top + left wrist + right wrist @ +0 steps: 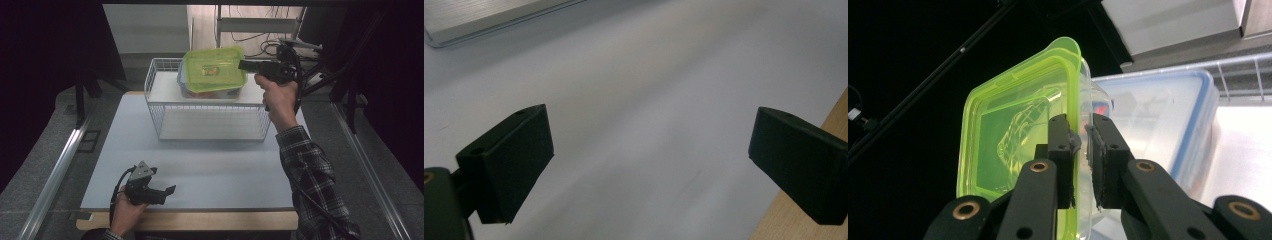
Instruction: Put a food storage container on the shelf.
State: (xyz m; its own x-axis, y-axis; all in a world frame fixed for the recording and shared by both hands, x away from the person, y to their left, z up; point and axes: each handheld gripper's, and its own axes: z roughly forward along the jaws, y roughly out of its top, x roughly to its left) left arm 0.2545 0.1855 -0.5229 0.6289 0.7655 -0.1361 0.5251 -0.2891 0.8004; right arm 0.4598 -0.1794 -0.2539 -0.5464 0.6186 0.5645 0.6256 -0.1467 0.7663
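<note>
left gripper [169, 190] gaped wide, empty, low on table [210, 170] | right gripper [1081, 145] clamped green-lidded box [1018, 135] edge | boxes: two; blue-lidded box [1168, 115] half hidden | wire basket [210, 122]: one

Green-lidded clear container [213, 69], lid on; its rim edge is pinched between the right gripper's [1083, 145] jaws; raised, tilted, extending ahead of it.

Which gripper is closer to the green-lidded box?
Right. The right gripper is clamped on the edge of the green-lidded box above the wire rack; the left gripper rests open at the table's near edge.
</note>
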